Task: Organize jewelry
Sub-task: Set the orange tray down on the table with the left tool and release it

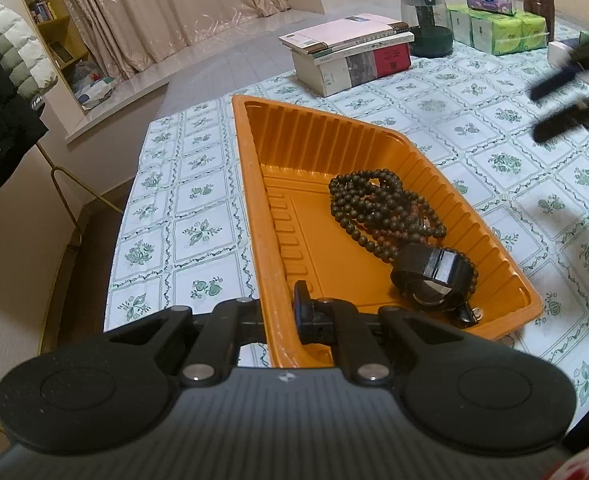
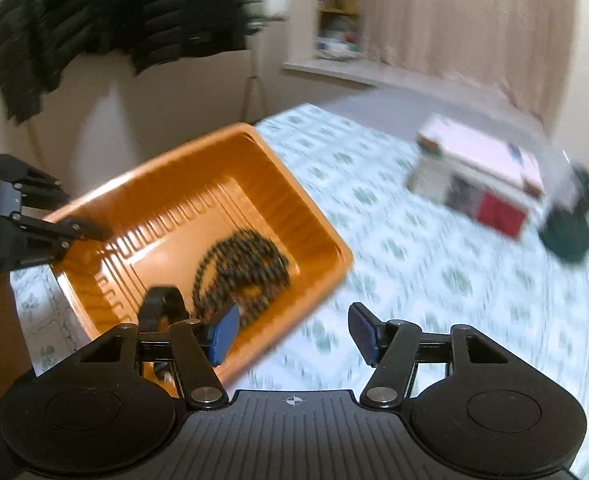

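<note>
A: Where did the jewelry lie relative to the two tools?

B: In the left wrist view the orange tray (image 1: 374, 152) sat at the centre of the frame on the flower-patterned tablecloth (image 1: 198, 200). A heap of dark bead strings (image 1: 378, 208) lay at centre right, inside the tray against its right-hand wall, with a black watch (image 1: 434, 276) just below it toward the tray's near corner. The left gripper (image 1: 282, 320) was at lower centre, its jaws drawn together on the tray's near left wall, one finger outside and the blue-padded one inside. The beads and watch were to its right, apart from it.

A: And the other tool?

B: The right gripper (image 2: 290, 336) stood with its blue pads apart and nothing between them. In its own blurred view it was at lower centre, over the tray's near edge and the cloth beside it; the beads lay just above its left pad, at centre left. In the left wrist view it showed as a dark smear at the upper right edge, well apart from the tray.

A: Anything else on the table?

B: A stack of books (image 1: 350, 56) at upper centre, behind the tray.
</note>
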Demonstrator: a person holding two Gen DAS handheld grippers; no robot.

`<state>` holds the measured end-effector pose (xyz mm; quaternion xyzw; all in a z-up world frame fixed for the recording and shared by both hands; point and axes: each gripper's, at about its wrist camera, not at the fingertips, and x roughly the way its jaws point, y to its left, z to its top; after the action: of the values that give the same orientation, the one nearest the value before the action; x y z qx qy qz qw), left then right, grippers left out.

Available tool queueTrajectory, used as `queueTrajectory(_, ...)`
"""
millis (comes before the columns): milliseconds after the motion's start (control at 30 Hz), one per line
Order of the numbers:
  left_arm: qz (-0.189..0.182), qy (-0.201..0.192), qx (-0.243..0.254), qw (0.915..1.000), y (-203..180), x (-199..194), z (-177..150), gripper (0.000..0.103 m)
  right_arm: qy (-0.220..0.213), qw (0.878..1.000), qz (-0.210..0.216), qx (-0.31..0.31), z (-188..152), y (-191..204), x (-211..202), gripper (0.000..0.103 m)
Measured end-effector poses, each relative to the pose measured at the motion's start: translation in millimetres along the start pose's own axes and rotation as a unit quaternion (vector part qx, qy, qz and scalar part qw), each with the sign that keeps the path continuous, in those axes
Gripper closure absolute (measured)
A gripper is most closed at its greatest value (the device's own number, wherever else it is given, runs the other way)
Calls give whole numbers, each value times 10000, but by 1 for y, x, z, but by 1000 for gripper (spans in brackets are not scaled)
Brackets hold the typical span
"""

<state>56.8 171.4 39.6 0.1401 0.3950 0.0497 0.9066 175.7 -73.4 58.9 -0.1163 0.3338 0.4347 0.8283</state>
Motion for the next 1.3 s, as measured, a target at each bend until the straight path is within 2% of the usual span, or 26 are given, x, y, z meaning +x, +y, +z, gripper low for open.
queueTrajectory(167,-109,7,-190,9998,8,4,-5,95,17,9931,-125,1168,-45,-17,-15,39)
queueTrajectory(333,-290,16,-455,9985,21,11,-15,95,109,9821,-380,1842,-76,-21,-28,39)
queueTrajectory(567,-475,76,-1059,9932,45,25,-37,89,123,9722,-569,2270,-92,-17,-41,38)
queueTrajectory(700,-429,62,-1471,9882,61,31,-51,85,77,9681,-613,2430,-93,-16,-42,38)
queueTrajectory(833,-519,-94,-1881,9807,75,23,-59,79,68,9664,-650,2487,-94,-13,-40,38)
queueTrajectory(967,-398,-348,-2156,9750,78,7,-62,74,19,9641,-623,2582,-94,-11,-42,38)
queueTrajectory(1100,-368,-581,-2508,9656,77,-12,-66,58,5,9642,-600,2581,-95,-5,-43,35)
queueTrajectory(1167,-318,-640,-2560,9640,72,-20,-68,49,-20,9640,-584,2593,-97,-2,-46,29)
queueTrajectory(1233,-277,-724,-2599,9625,63,-29,-71,35,-62,9635,-574,2615,-99,2,-50,26)
queueTrajectory(1300,-236,-838,-2648,9604,55,-38,-74,26,-72,9633,-553,2626,-101,6,-53,26)
